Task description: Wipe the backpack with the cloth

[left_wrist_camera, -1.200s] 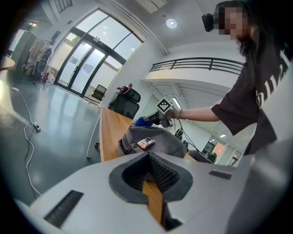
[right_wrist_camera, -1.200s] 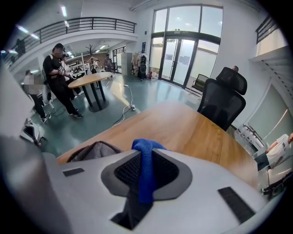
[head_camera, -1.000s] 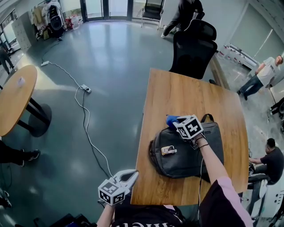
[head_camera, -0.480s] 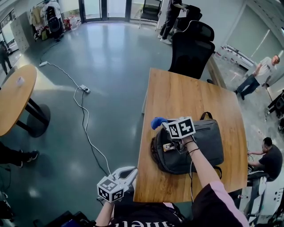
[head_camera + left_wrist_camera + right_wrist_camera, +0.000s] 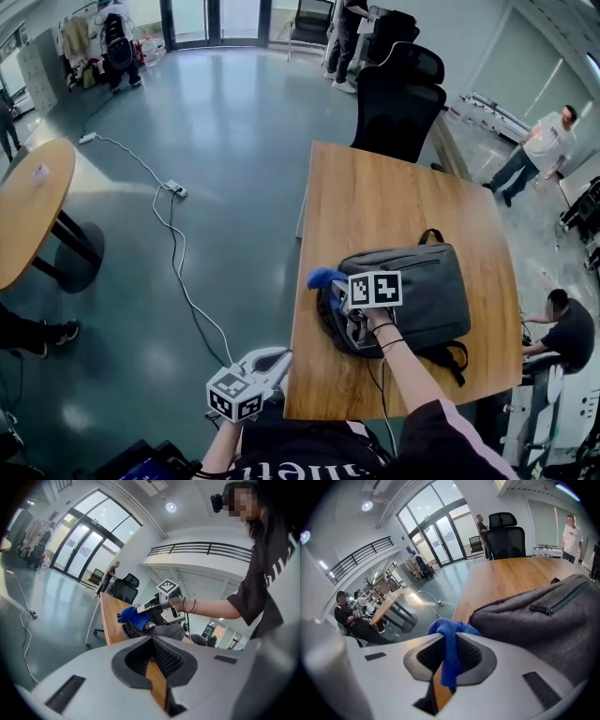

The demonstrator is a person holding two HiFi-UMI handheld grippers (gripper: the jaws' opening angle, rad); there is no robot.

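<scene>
Surroundings: the grey backpack (image 5: 412, 291) lies flat on a wooden table (image 5: 375, 197). A black office chair (image 5: 398, 94) stands beyond the backpack at the table's far end. A cable (image 5: 178, 253) trails over the floor well left of the backpack.

Pose: the right forearm reaches forward, bringing the right gripper (image 5: 339, 292) to the backpack's left end, jaws clenched on the blue cloth (image 5: 323, 277). The left gripper (image 5: 274, 360) hangs off the table, near-left of the backpack, jaws together and empty.

Views: the right gripper view shows the cloth (image 5: 451, 644) draped down between the jaws, with the backpack's zipped fabric (image 5: 543, 616) just beside. The left gripper view shows the cloth (image 5: 129, 615) side-on, bunched against the backpack's end.
</scene>
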